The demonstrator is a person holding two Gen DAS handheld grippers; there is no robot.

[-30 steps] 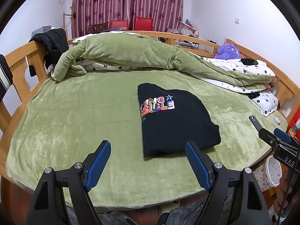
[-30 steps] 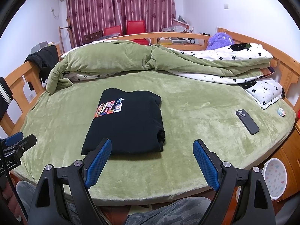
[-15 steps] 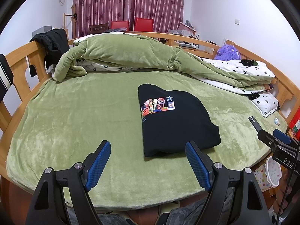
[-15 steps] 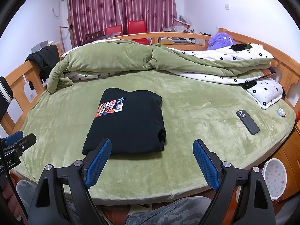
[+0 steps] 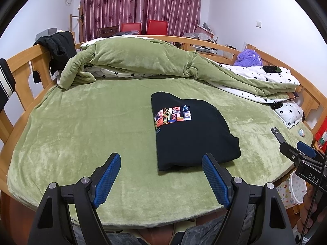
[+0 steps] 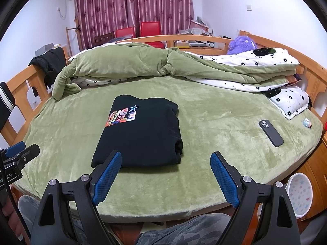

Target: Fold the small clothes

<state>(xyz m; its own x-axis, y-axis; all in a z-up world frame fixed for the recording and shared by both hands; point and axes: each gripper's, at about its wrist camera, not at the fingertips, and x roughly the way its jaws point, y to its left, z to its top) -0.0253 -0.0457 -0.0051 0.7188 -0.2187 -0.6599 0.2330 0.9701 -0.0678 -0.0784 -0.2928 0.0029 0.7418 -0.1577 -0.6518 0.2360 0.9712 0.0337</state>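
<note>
A black shirt point(image 5: 190, 132) with a colourful letter print lies folded into a neat rectangle on the green bed cover point(image 5: 81, 134); it also shows in the right wrist view point(image 6: 141, 134). My left gripper point(image 5: 161, 163) is open and empty, held above the bed's near edge, short of the shirt's near-left corner. My right gripper point(image 6: 166, 162) is open and empty, held just short of the shirt's near edge. Neither touches the shirt. The right gripper also shows at the right edge of the left wrist view point(image 5: 300, 153).
A rumpled green quilt point(image 6: 143, 63) lies along the far side. A dark phone point(image 6: 270, 132) and a flowered pillow point(image 6: 290, 100) lie at the right. A wooden bed rail point(image 5: 22, 71) with dark clothes runs along the left. A white bin point(image 6: 298, 194) stands beside the bed.
Both views have shifted very slightly, as if the grippers rose or drew back a little. The shirt has not moved and both grippers stay open.
</note>
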